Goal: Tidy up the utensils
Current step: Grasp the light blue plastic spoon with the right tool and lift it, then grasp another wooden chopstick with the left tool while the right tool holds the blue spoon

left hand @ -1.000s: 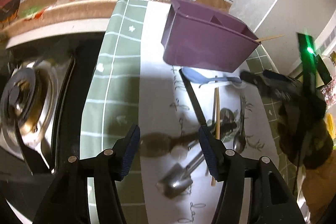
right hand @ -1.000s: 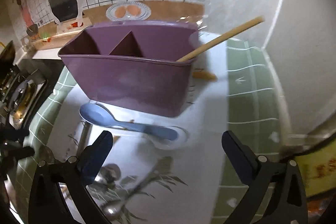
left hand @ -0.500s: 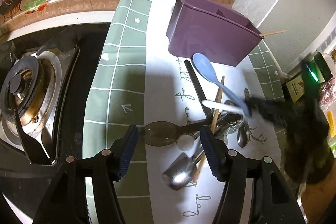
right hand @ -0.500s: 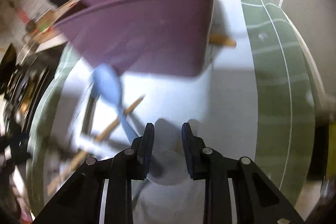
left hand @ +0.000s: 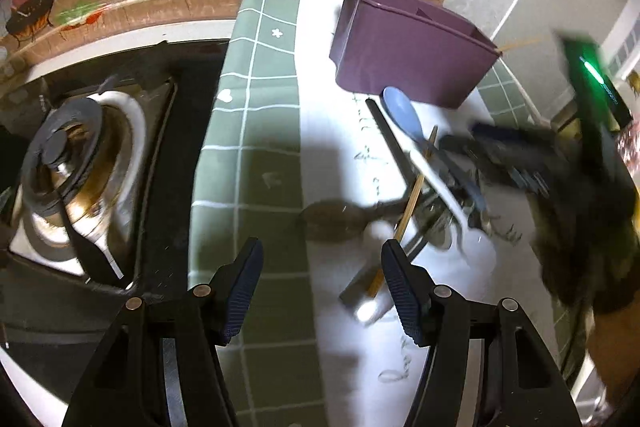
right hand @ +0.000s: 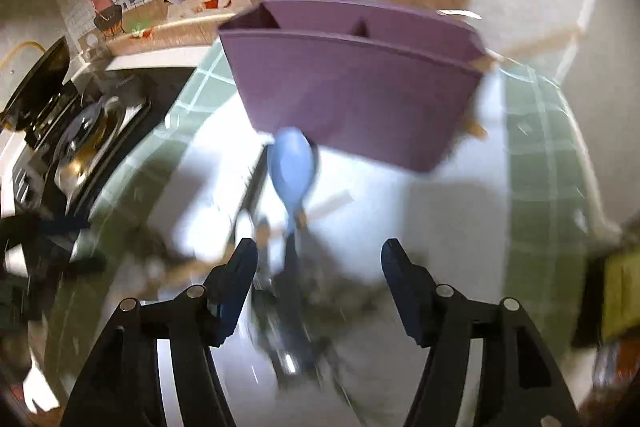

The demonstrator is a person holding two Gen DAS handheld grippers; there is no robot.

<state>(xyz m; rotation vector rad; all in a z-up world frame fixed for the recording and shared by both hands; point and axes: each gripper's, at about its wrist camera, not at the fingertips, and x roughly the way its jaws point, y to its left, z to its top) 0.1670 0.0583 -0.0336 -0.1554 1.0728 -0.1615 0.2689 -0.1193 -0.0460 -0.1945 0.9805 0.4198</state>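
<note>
Now the right tongs (right hand: pixel 316 265) have just been opening, with the blue spoon (right hand: pixel 292 163) lying loose between them, near the purple holder (right hand: pixel 352 83). Left tongs (left hand: pixel 320 271) stand open and empty above the bench (left hand: pixel 256 131).

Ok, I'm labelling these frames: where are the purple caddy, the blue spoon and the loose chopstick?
purple caddy (left hand: pixel 404 63), left wrist view, on its front wall.
blue spoon (right hand: pixel 291 163), right wrist view, on its bowl.
chopstick (left hand: pixel 412 201), left wrist view, mid-shaft, lying across the utensil pile.
</note>
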